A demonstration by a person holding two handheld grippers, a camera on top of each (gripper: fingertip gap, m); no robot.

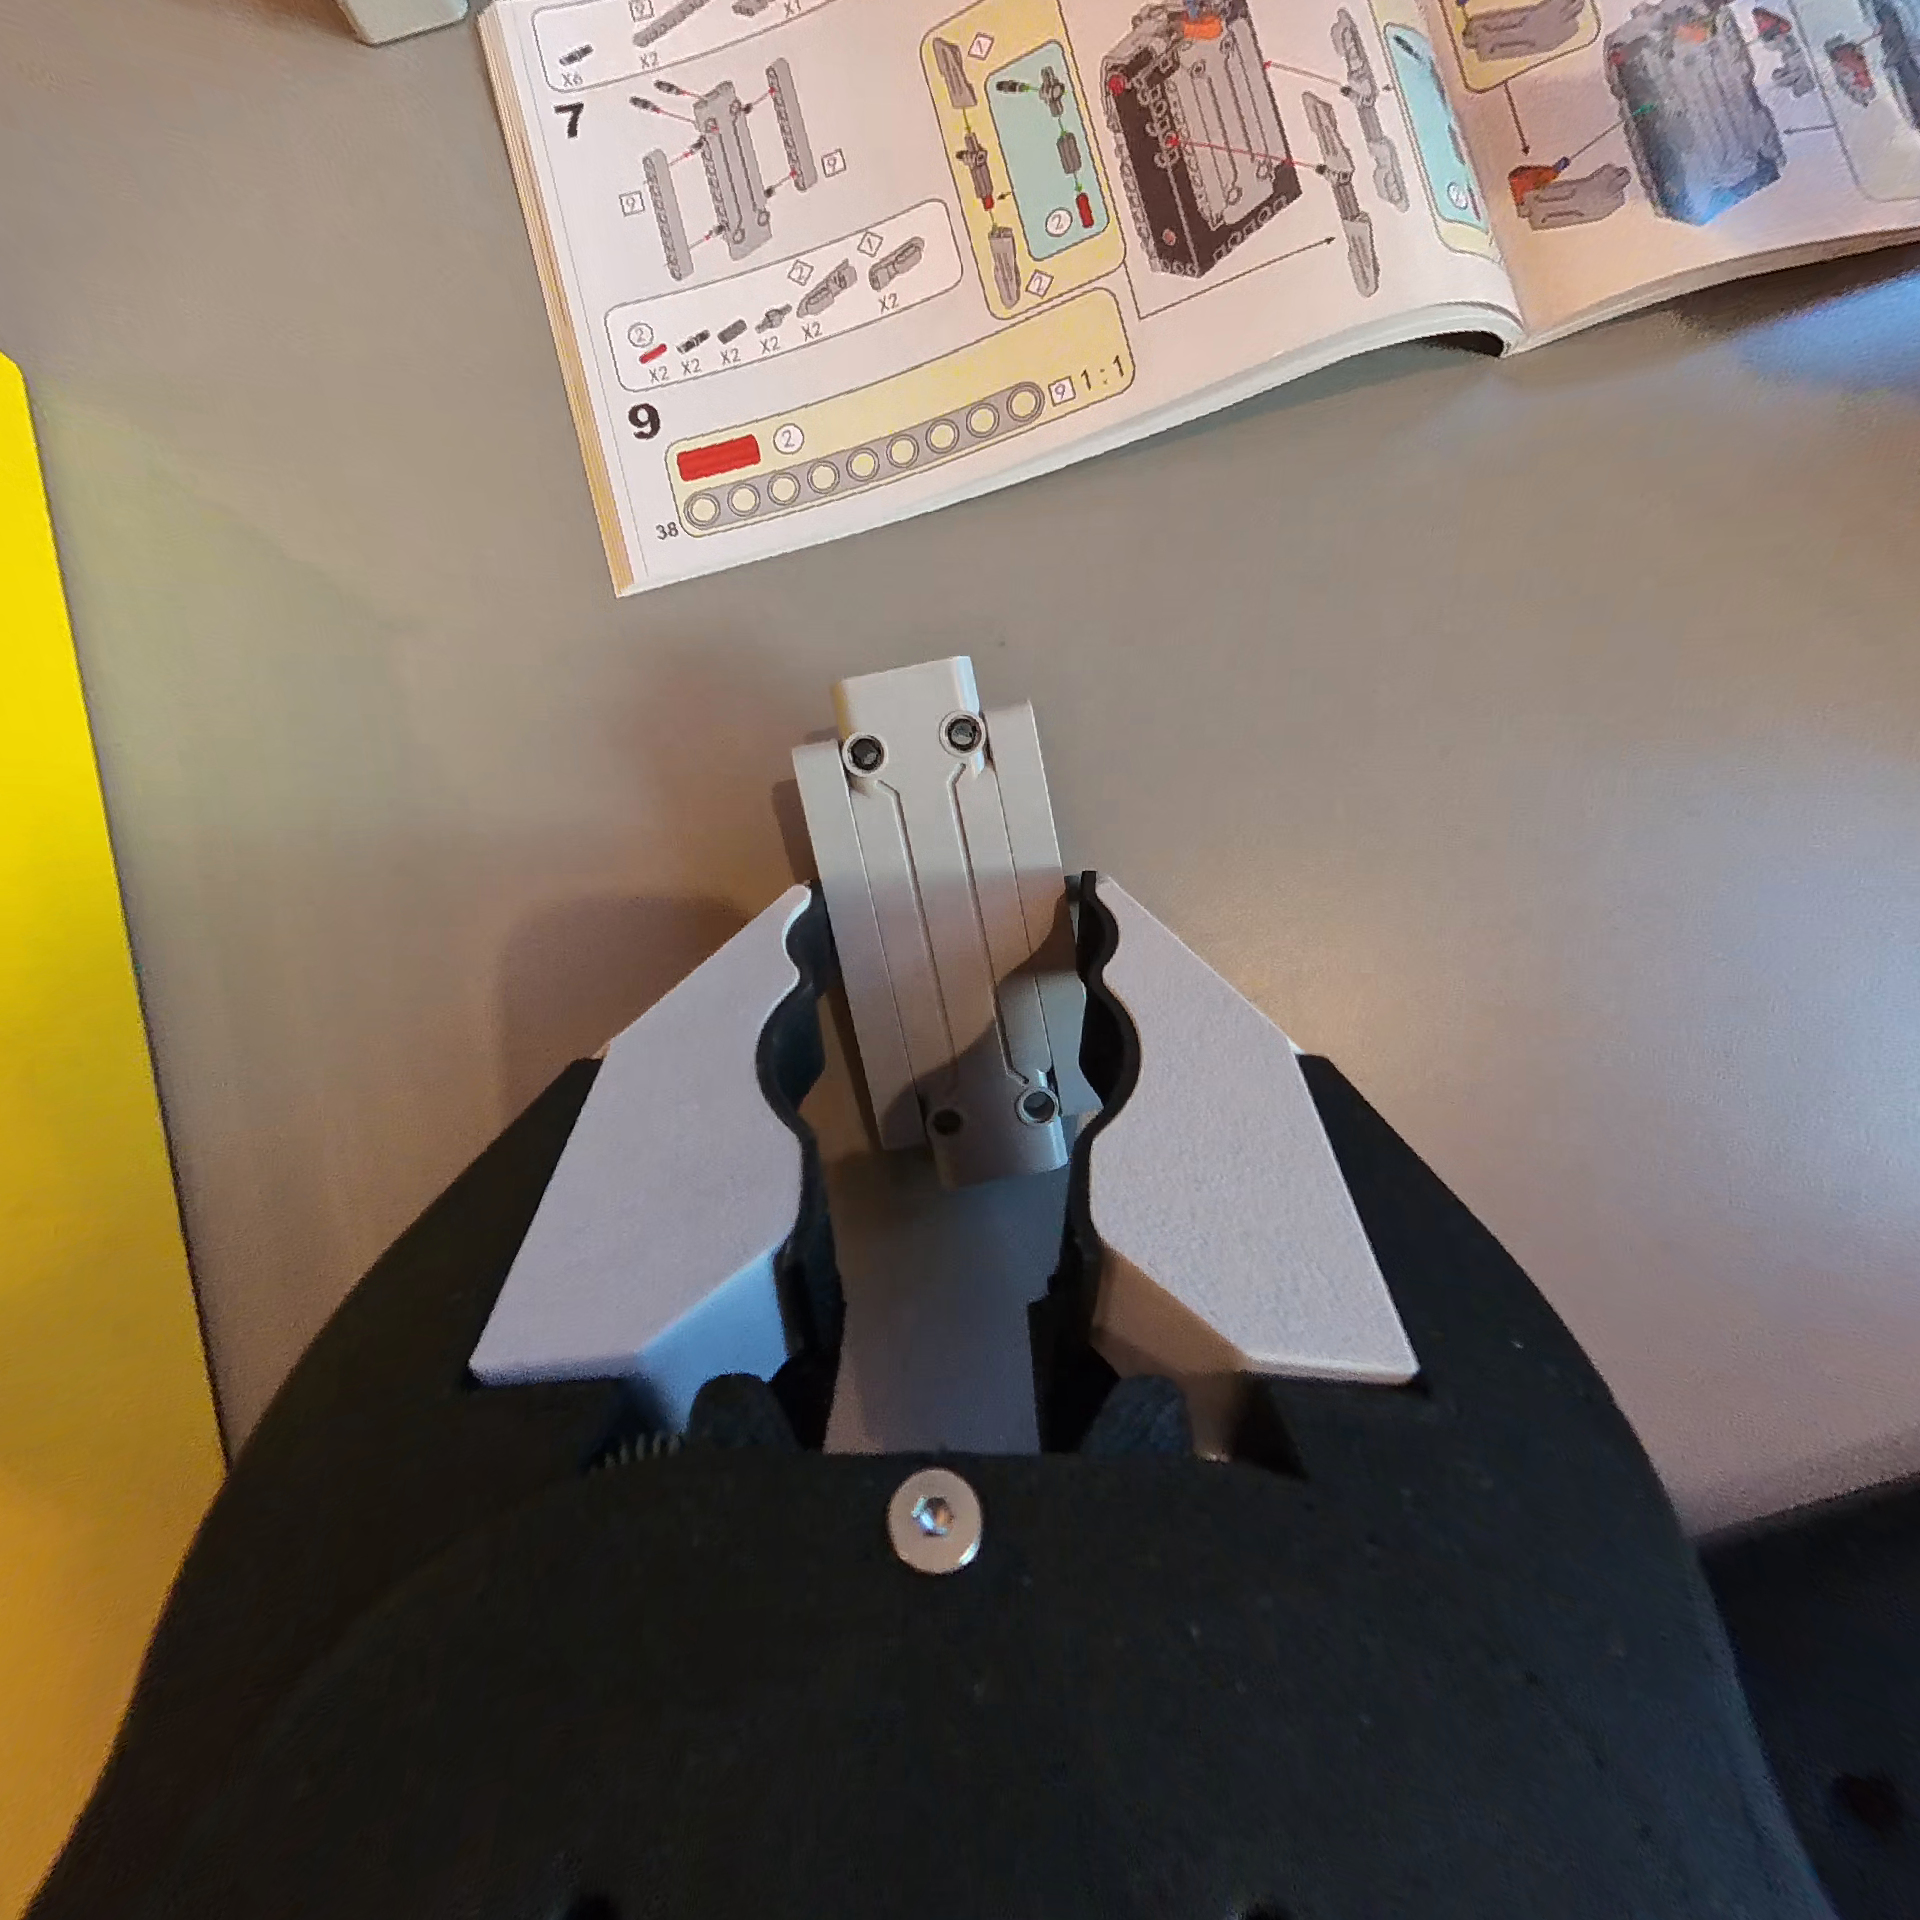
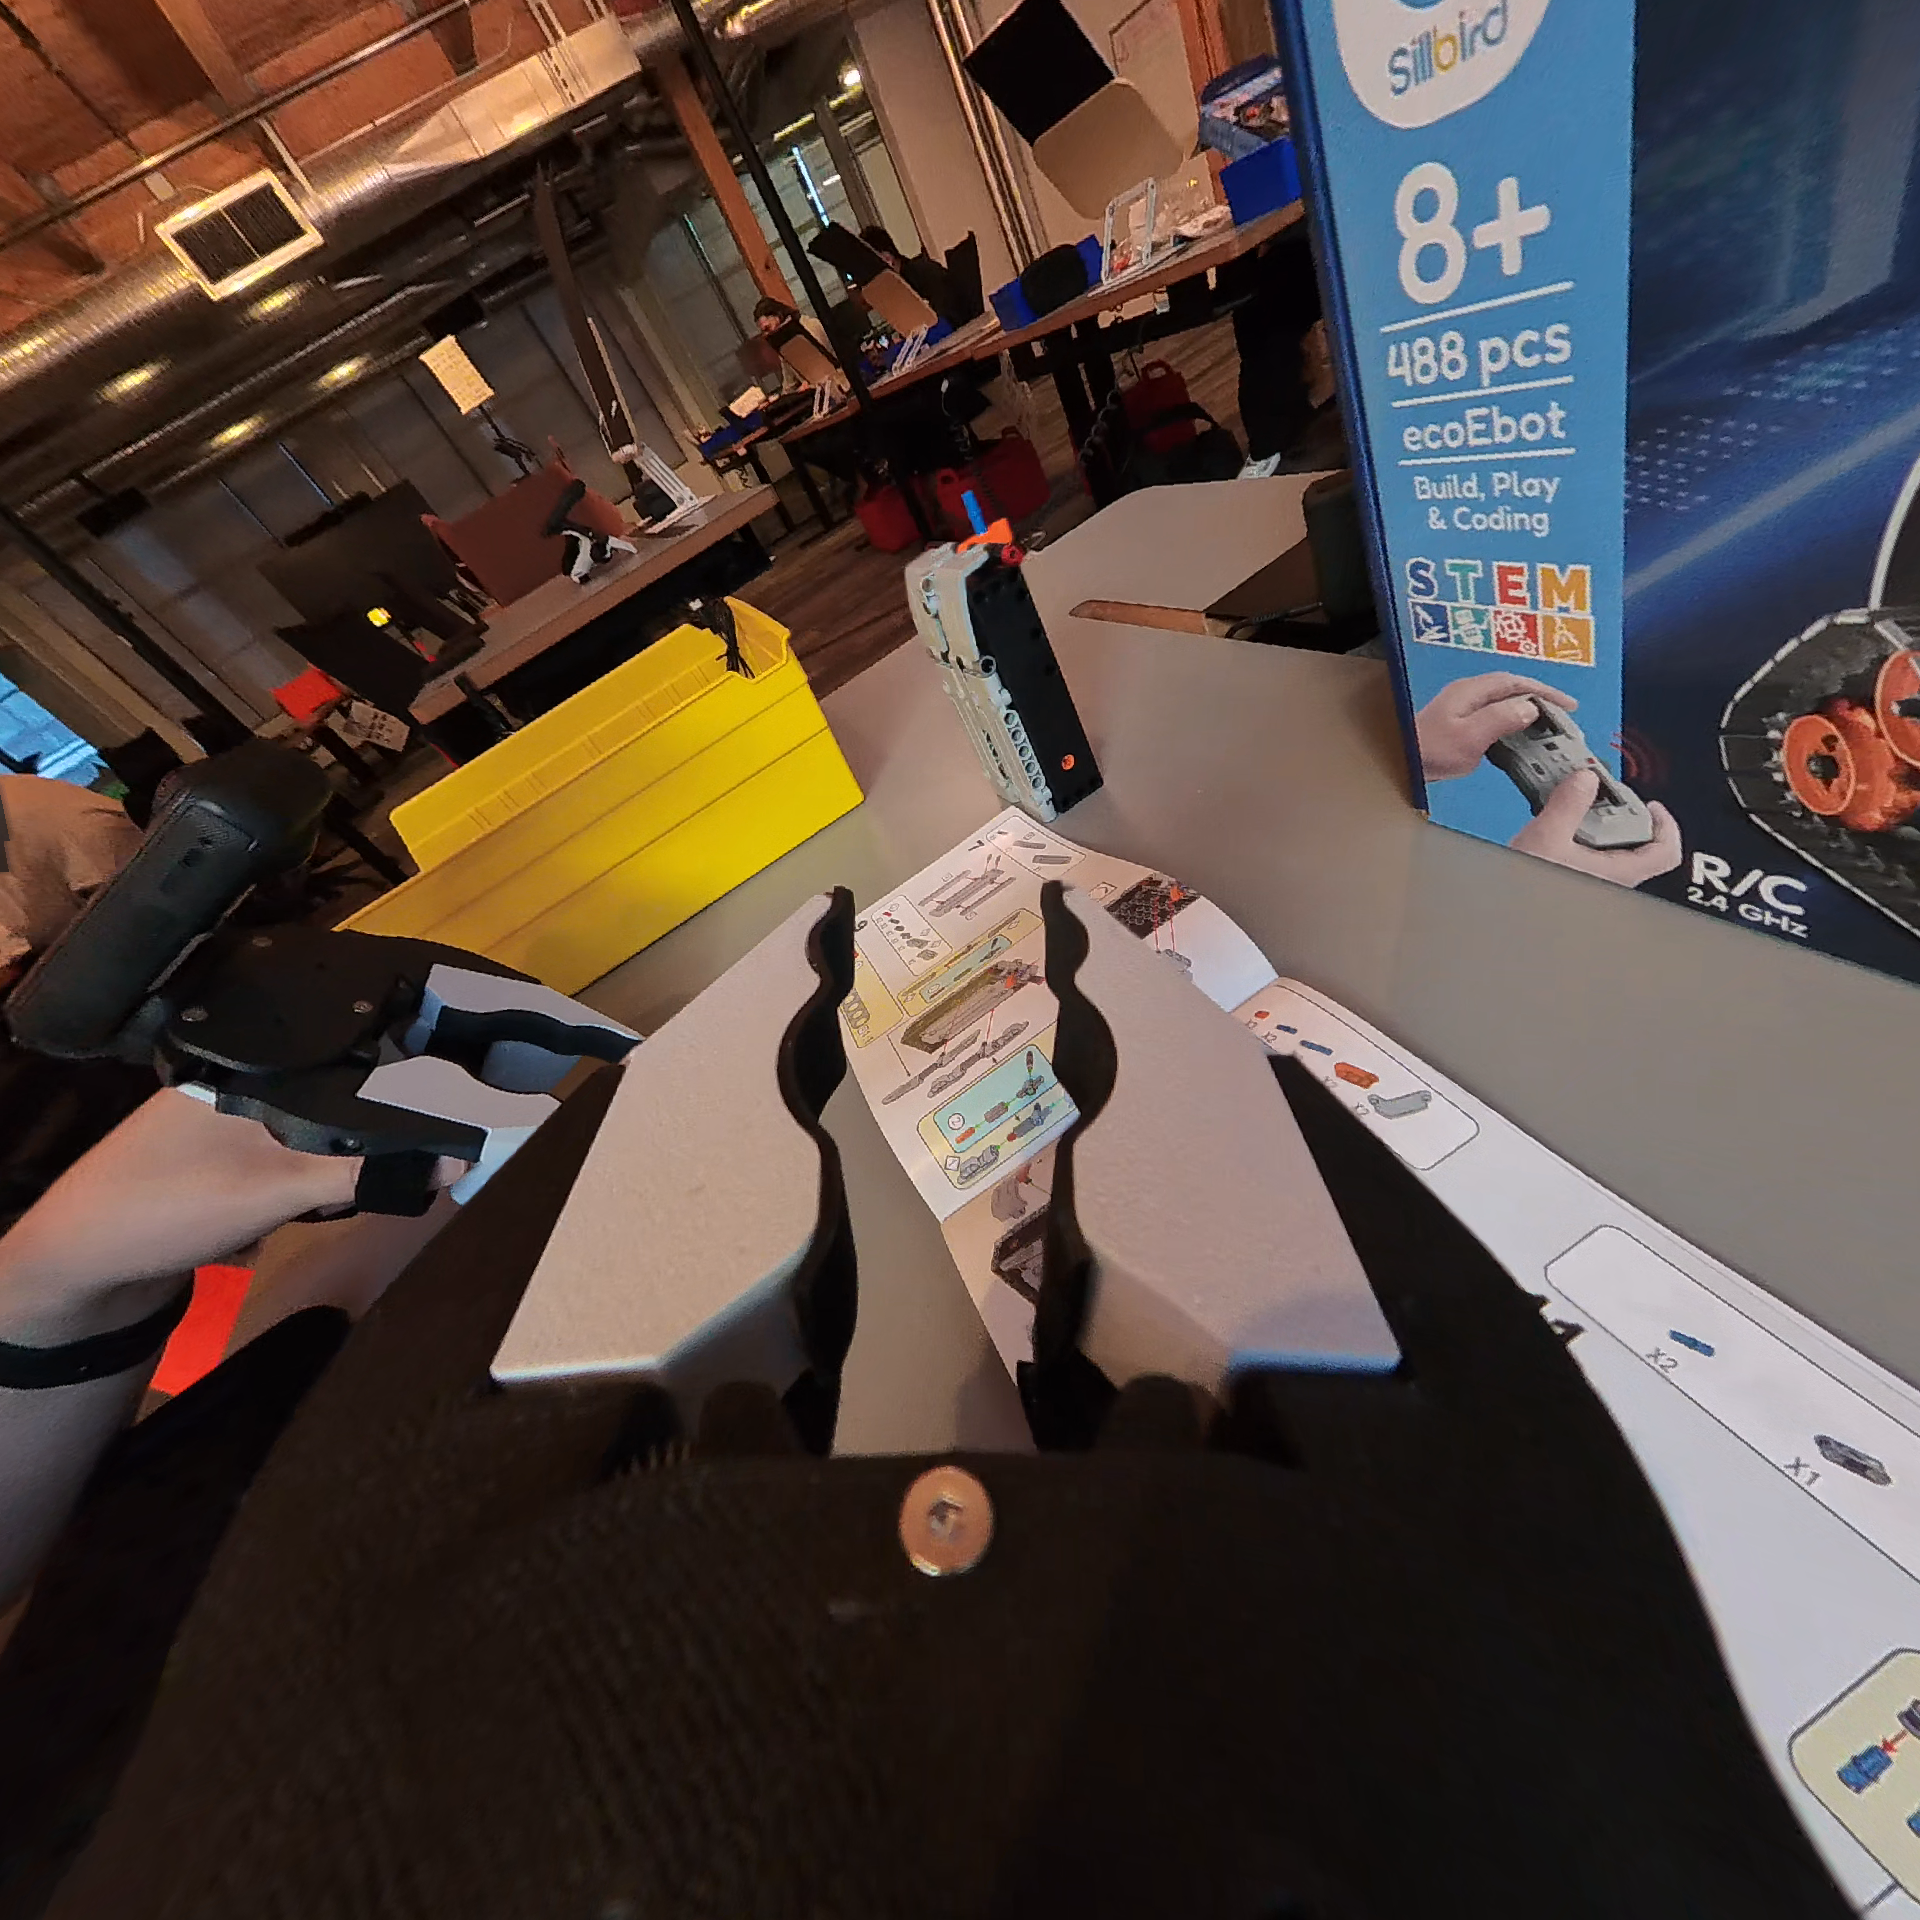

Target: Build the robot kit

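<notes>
Left gripper [image 1: 940,935] pinches a light grey building-block assembly [image 1: 940,914] between its jaws, tilted, above the grey table [image 1: 1455,727]. The open instruction booklet [image 1: 935,260] lies beyond it; a yellow bin [image 1: 62,935] is left of the booklet. Right gripper [image 2: 940,914] hovers over the booklet, jaws apart with a gap between them, holding nothing. Past the booklet stands a black-and-grey block module [image 2: 997,675], upright and leaning. The blue kit box [image 2: 1610,468] stands right of the booklet.
</notes>
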